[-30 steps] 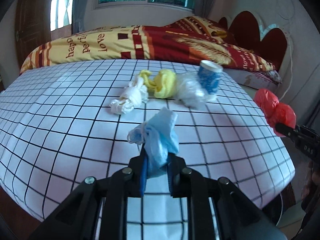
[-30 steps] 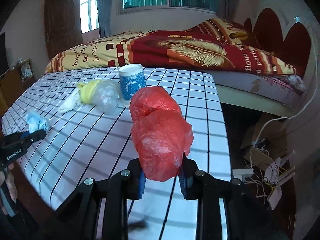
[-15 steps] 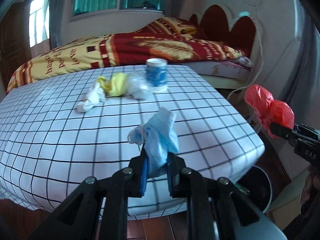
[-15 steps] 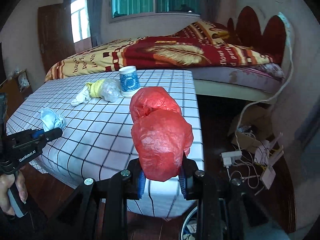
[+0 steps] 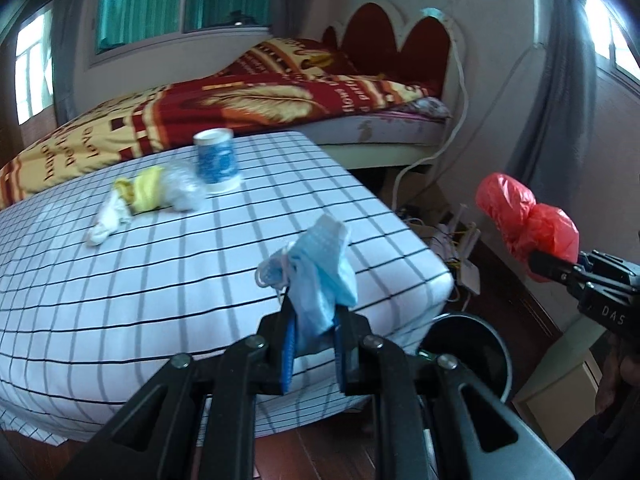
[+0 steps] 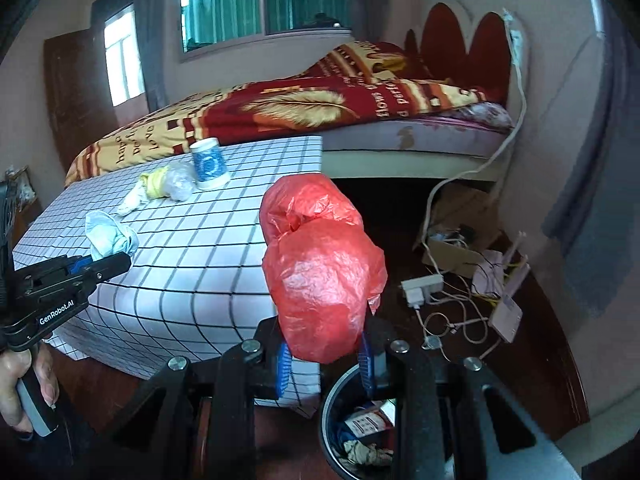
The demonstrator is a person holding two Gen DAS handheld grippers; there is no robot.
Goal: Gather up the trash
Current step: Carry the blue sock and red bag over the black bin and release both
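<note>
1. Left wrist view: the left gripper pinches a crumpled blue face mask between its blue pads, just past the near corner of the checked table.
2. Right wrist view: the right gripper is clamped on a bunched red plastic bag, which stands up above the jaws and hangs almost over the dark round trash bin on the floor.
3. The step in hand, as I judge it, is carrying both pieces to the bin. The bag looks close to lined up; the mask has further to travel, since the bin sits to the lower right of it.
4. To do it well, bring each load squarely over the bin mouth and low before letting go. Both pieces are light and could drift or catch on the rim.
5. Release one at a time so the two tools do not crowd the same small opening.
6. Edges: the table corner overhangs close beside the bin, so the left tool should clear the cloth before dropping lower.
7. Open room lies over the wooden floor right of the table, though a power strip and tangled cables lie there.
8. Left on the table: a blue cup, a clear wad, a yellow piece and a white piece.
</note>
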